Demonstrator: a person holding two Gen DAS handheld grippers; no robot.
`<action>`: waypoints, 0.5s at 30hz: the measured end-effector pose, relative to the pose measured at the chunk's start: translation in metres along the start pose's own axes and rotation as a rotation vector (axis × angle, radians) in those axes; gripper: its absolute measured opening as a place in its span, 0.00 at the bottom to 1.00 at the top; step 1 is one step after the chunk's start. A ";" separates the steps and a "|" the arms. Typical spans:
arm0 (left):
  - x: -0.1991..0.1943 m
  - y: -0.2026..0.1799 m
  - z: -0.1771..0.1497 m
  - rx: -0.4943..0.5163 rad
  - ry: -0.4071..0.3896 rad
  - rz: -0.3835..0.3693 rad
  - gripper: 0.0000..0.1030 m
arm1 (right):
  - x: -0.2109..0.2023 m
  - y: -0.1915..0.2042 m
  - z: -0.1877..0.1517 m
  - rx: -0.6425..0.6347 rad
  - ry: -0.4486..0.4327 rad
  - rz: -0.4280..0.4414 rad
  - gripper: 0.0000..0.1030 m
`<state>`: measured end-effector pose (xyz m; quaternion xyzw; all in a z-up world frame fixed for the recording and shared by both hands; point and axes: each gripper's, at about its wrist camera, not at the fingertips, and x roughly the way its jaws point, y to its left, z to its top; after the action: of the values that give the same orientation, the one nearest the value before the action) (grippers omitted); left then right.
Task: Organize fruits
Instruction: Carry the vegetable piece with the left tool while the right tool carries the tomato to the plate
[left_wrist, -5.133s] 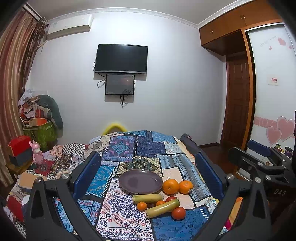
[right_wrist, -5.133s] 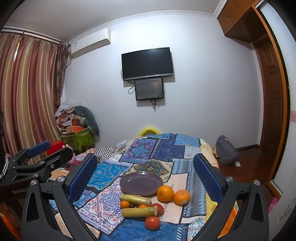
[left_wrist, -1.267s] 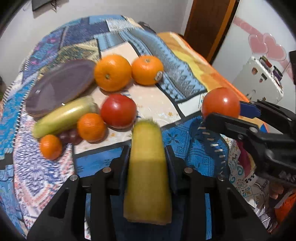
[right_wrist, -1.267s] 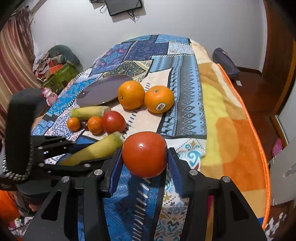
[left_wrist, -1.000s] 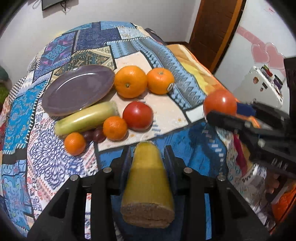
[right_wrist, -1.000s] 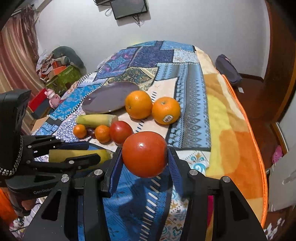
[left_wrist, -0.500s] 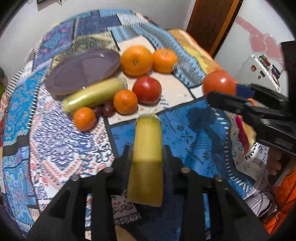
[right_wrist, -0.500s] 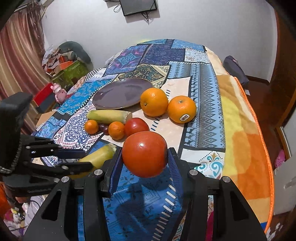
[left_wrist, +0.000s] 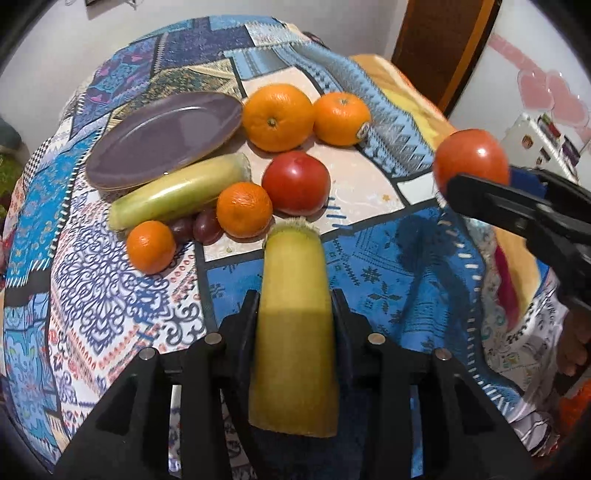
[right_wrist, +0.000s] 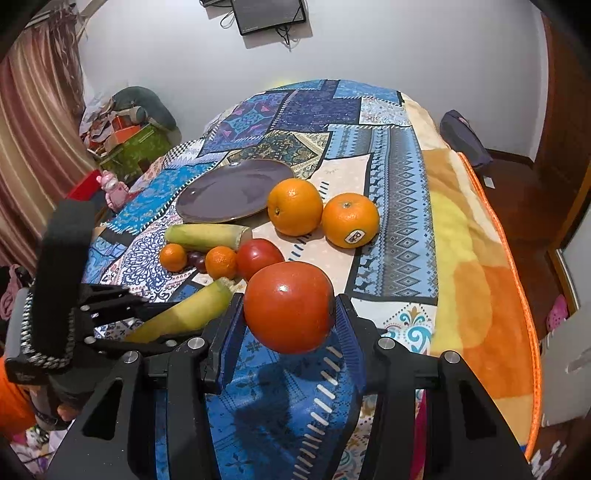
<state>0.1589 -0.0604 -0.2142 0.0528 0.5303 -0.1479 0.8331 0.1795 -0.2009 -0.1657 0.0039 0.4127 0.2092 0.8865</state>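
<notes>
My left gripper (left_wrist: 293, 299) is shut on a yellow-green corn cob (left_wrist: 293, 325) and holds it above the patchwork bedspread. My right gripper (right_wrist: 290, 314) is shut on a red tomato (right_wrist: 290, 310); that tomato also shows at the right of the left wrist view (left_wrist: 471, 158). On the bed lie a purple plate (left_wrist: 162, 136), a second corn cob (left_wrist: 177, 195), a second tomato (left_wrist: 295, 182), two big oranges (left_wrist: 277, 116) (left_wrist: 341, 118), two small mandarins (left_wrist: 243, 208) (left_wrist: 150, 246) and dark grapes (left_wrist: 207, 227).
The patchwork bedspread (right_wrist: 391, 173) covers the bed; an orange blanket (right_wrist: 491, 280) hangs on its right side. Clutter and a green box (right_wrist: 136, 144) stand at the left by the curtain. A dark bag (right_wrist: 465, 140) lies on the floor at the right.
Both grippers moved slightly closer to the fruit pile, still holding the corn cob and the tomato. Five seconds ago both were open and empty, far from the bed.
</notes>
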 end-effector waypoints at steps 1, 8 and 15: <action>-0.006 0.001 -0.002 -0.005 -0.015 0.005 0.36 | 0.000 0.000 0.001 -0.002 0.000 -0.001 0.43; -0.039 0.024 -0.006 -0.038 -0.082 0.045 0.36 | 0.006 0.007 0.009 -0.025 -0.003 0.010 0.43; -0.050 0.052 -0.025 -0.032 -0.049 0.121 0.34 | 0.016 0.021 0.014 -0.061 0.010 0.035 0.43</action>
<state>0.1331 0.0047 -0.1834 0.0675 0.5079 -0.0900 0.8540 0.1906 -0.1731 -0.1643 -0.0171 0.4106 0.2370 0.8803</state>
